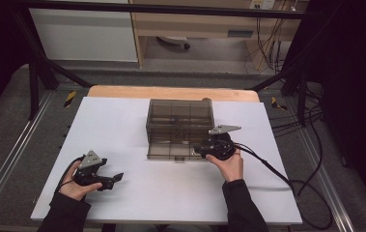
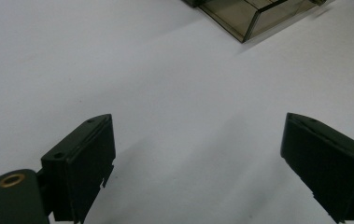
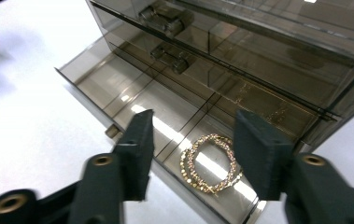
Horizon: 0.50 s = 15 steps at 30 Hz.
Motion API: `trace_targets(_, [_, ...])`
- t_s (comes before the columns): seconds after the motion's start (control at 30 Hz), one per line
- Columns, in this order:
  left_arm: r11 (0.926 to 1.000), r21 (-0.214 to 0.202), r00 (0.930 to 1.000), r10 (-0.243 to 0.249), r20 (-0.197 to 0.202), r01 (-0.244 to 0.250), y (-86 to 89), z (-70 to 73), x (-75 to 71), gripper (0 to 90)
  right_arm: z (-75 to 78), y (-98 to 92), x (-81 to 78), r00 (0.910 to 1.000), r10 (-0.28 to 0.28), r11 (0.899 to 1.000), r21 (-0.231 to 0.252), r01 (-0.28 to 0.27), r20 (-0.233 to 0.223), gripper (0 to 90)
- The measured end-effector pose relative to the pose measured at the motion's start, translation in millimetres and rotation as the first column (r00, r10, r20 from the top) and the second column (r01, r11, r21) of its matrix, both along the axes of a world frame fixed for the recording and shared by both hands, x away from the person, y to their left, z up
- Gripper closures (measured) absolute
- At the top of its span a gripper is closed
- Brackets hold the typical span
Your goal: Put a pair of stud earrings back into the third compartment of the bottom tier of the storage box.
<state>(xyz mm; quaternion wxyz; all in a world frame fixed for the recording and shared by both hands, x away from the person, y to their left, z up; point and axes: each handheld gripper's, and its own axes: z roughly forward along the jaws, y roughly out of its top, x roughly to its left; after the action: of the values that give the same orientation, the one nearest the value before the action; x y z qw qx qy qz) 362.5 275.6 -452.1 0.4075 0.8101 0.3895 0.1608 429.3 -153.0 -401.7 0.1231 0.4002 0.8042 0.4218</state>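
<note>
A smoky clear drawer box [image 1: 178, 116] stands at the middle of the white table, its bottom drawer [image 3: 86, 91] pulled out toward me. A gold beaded bracelet [image 3: 189, 163] lies coiled in the drawer's near right compartment. My right gripper [image 3: 193, 149] hovers open just above it, its pads clear of the beads and nothing held. From above, the right gripper [image 1: 201, 149] sits at the drawer's front right corner. My left gripper [image 1: 115, 179] rests low at the table's left, open and empty, with the left gripper [image 2: 198, 154] over bare white surface.
The white sheet [image 1: 122, 130] covers a wooden table [image 1: 171, 92]. A corner of the drawer box [image 2: 254, 16] is far ahead of the left jaws. The upper drawers carry small dark handles [image 3: 165, 18]. Cables [image 1: 287, 179] trail off the right edge.
</note>
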Motion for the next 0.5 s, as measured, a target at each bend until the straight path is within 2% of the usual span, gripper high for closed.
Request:
trace_targets(0.23, [1.0, -0.001, 1.0, -0.002, 0.0, 0.002, -0.2, 0.3, -0.2, 9.8, 11.1, -6.8, -9.2, 0.9996, 0.016, 1.0, 0.01, -0.017, 0.024, 25.1])
trace_targets(0.33, [1.0, -0.002, 1.0, -0.002, 0.0, 0.002, -0.5, 0.2, -0.3, 9.8, 14.1, -10.2, -12.5, 0.9994, 0.019, 1.0, 0.002, -0.019, 0.028, 18.4])
trace_targets(0.5, [1.0, -0.003, 1.0, -0.003, -0.002, 0.003, -0.9, 0.2, -0.4, 9.7, 13.1, -20.3, -19.1, 0.9991, 0.001, 0.999, 0.036, -0.002, 0.042, 12.8])
